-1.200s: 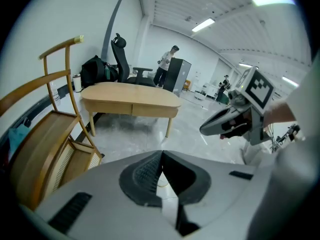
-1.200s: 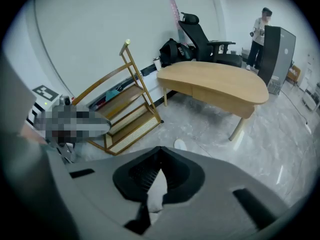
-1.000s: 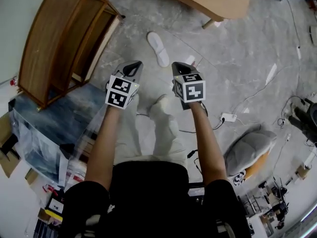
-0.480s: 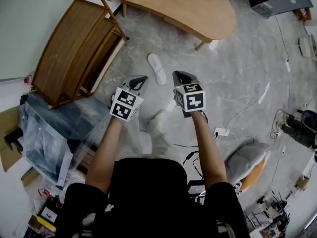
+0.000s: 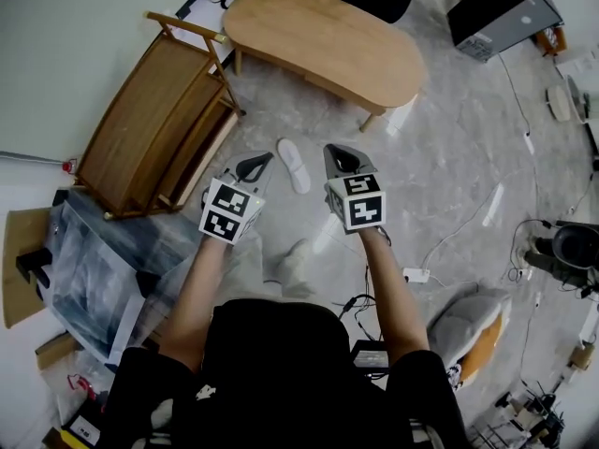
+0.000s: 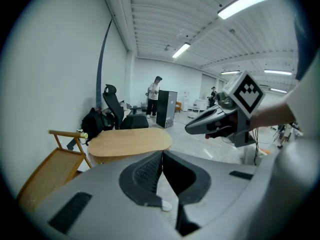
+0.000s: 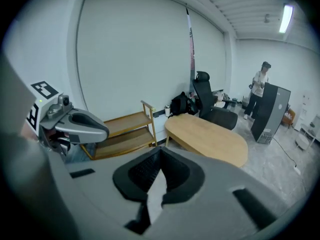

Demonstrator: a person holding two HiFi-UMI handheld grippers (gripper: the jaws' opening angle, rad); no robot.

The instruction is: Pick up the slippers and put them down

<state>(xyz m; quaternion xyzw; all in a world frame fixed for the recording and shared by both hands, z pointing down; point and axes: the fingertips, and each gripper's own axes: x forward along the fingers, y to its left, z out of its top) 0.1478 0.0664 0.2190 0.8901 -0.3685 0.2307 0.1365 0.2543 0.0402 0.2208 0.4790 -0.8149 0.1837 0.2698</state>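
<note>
A grey marbled floor (image 5: 449, 157) is seen from above. A wooden table (image 5: 318, 40) is set on it at the far side, and a wooden shelf (image 5: 159, 129) is placed left of the table, against the wall. A plastic-wrapped bundle (image 5: 94, 269) is laid on the floor nearer than the shelf.

Both grippers are held out side by side over the floor, near each other but apart, and are pointed forward and somewhat downward. The jaws of the left gripper (image 5: 265, 157) are pressed together at the tips, and nothing is pinched between them. The jaws of the right gripper (image 5: 330, 150) are likewise pressed together, and nothing is held.

One white slipper (image 5: 294, 166) is seen lying flat on the floor, on the near side of the table. In the head view it appears in the gap between the two grippers. It is touched by neither gripper.
</note>
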